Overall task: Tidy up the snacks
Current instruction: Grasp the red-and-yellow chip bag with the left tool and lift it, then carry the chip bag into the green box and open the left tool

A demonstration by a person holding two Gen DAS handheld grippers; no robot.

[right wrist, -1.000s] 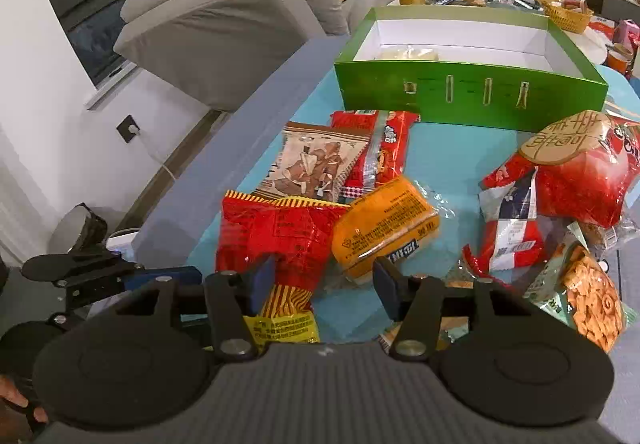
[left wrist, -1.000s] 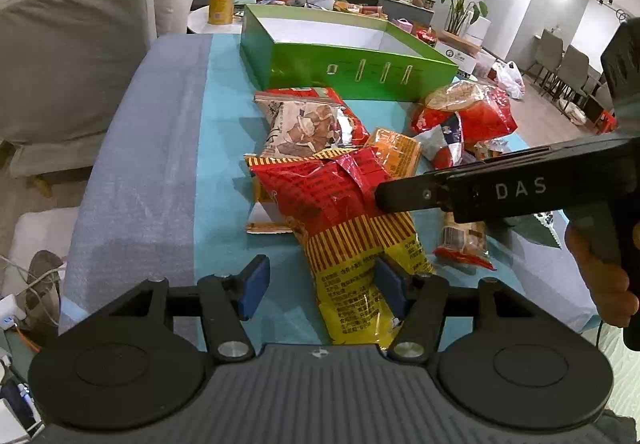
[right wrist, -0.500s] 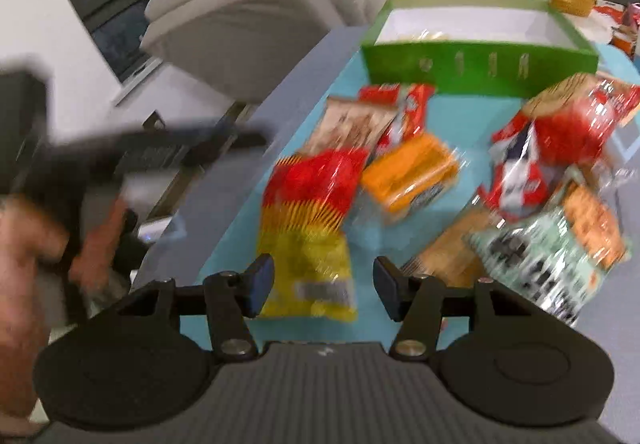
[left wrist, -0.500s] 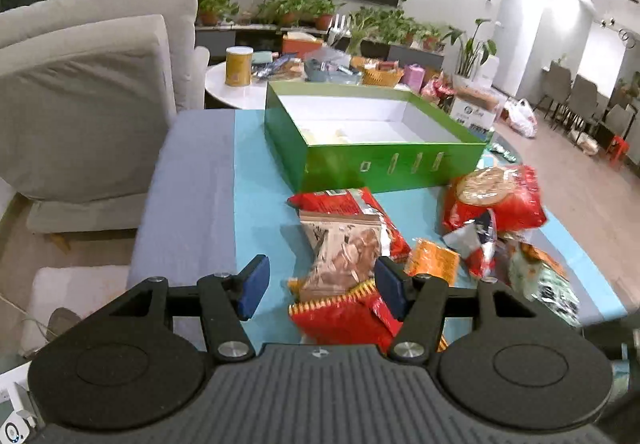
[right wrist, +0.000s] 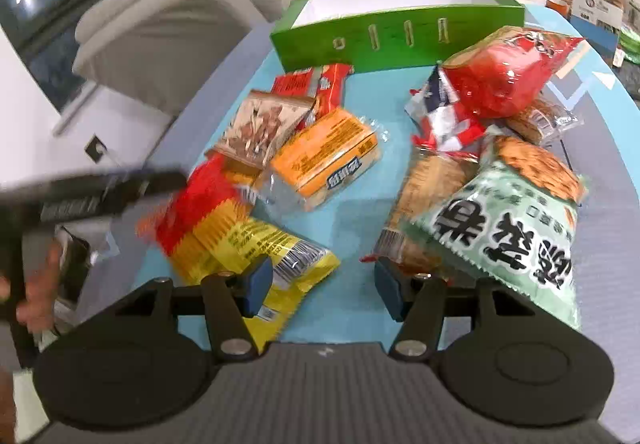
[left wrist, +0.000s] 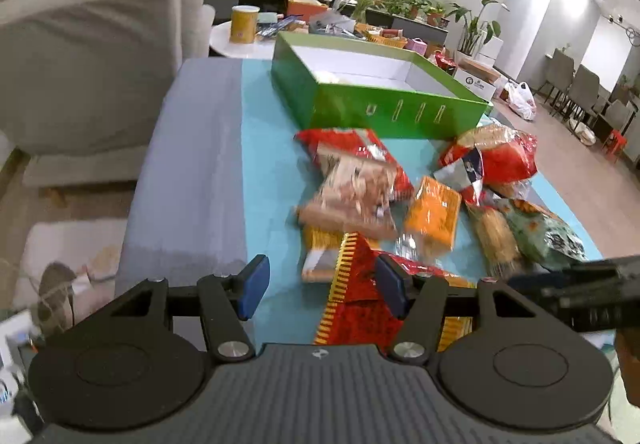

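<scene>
Both the left gripper (left wrist: 322, 286) and right gripper (right wrist: 322, 286) stand apart and empty above a light, crinkly red-and-yellow snack bag (right wrist: 232, 232), best pinched at its crimped edge.

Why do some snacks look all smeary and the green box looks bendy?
Left wrist view: the brown snack packet is smeared by motion blur, while the green box stays fairly sharp. Right wrist view: the red and yellow bag and the left gripper are blurred; the fisheye lens bows the box's front wall, and glare shines on the big red bag.
</scene>
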